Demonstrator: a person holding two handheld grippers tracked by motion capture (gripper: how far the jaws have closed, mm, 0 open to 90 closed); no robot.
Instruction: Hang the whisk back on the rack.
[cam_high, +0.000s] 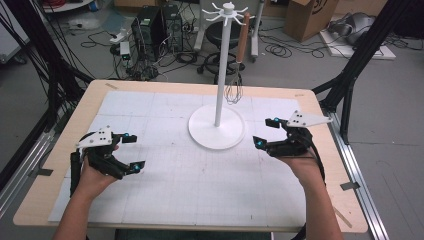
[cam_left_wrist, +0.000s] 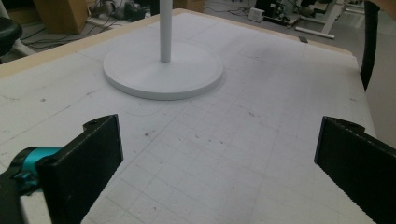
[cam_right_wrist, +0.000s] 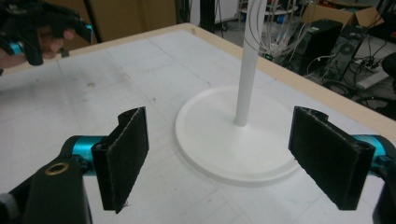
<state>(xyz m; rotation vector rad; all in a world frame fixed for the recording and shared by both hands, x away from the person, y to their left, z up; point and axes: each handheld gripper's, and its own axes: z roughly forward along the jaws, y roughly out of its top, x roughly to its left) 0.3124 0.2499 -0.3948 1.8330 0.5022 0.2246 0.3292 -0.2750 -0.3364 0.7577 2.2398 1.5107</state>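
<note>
On the left of the high view, the left gripper (cam_high: 129, 152), a black two-fingered tool with a grey three-cornered plate on top, was held in the person's left hand (cam_high: 92, 176) above the light wooden surface (cam_high: 60, 145), which was covered by a white gridded mat (cam_high: 200, 185). Its fingers (cam_left_wrist: 86, 163) stood wide apart with nothing between them; in the left gripper view they framed bare mat, with the stand ahead of them. At the centre of the surface, towards its far edge, stood a white utensil stand (cam_high: 217, 127), made up of a round flat base, an upright pole and a crown of radiating hooks at the top. A wire whisk with a brown wooden handle (cam_high: 240, 55) hung from one hook on the right side of the crown, its wire head down, level with the lower part of the pole and clear of the base. To the right of the base, the right gripper (cam_high: 266, 132), of the same black build, was held in the person's right hand (cam_high: 300, 162) just beside the base rim. Its fingers (cam_right_wrist: 125, 154) were likewise spread apart and empty; in the right gripper view they bracketed the base and lower pole, with the left gripper well apart in the upper left corner.
</note>
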